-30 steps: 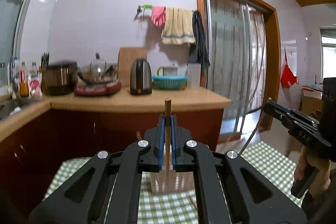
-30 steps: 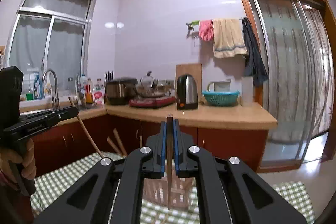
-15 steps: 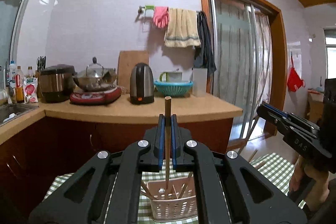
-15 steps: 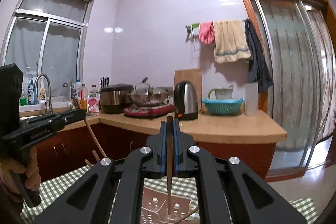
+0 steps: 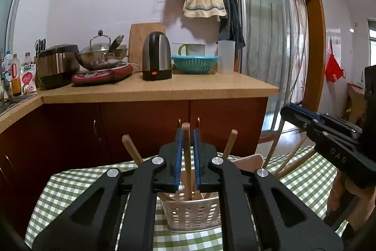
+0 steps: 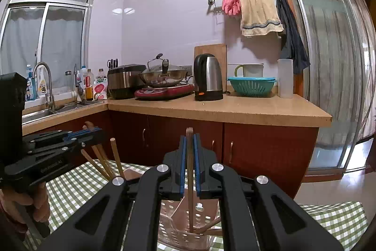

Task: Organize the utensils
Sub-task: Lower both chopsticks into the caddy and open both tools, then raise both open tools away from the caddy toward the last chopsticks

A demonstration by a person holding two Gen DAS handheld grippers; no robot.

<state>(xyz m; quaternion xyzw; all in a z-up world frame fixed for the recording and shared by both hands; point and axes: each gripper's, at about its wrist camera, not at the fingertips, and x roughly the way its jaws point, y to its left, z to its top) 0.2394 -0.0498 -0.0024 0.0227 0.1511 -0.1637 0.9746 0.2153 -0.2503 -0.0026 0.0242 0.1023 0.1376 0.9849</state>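
Observation:
A white perforated utensil basket (image 5: 192, 213) stands on the green checked tablecloth (image 5: 70, 182); it also shows in the right wrist view (image 6: 188, 227). My left gripper (image 5: 187, 133) is shut on a wooden chopstick (image 5: 186, 157) whose lower end is inside the basket. My right gripper (image 6: 189, 138) is shut on a wooden chopstick (image 6: 189, 180) that also reaches down into the basket. Other wooden utensils (image 5: 131, 148) lean in the basket. Each gripper shows in the other's view, the right one (image 5: 329, 133) and the left one (image 6: 58, 145).
A kitchen counter (image 5: 164, 88) runs behind the table, with a kettle (image 5: 157, 55), wok, rice cooker and teal colander (image 5: 195, 64). A sink (image 6: 42, 109) lies at the left. A sliding glass door (image 6: 329, 62) is at the right.
Both grippers have come down with their chopsticks, whose lower ends are now inside the basket. The basket looks larger and closer in both views.

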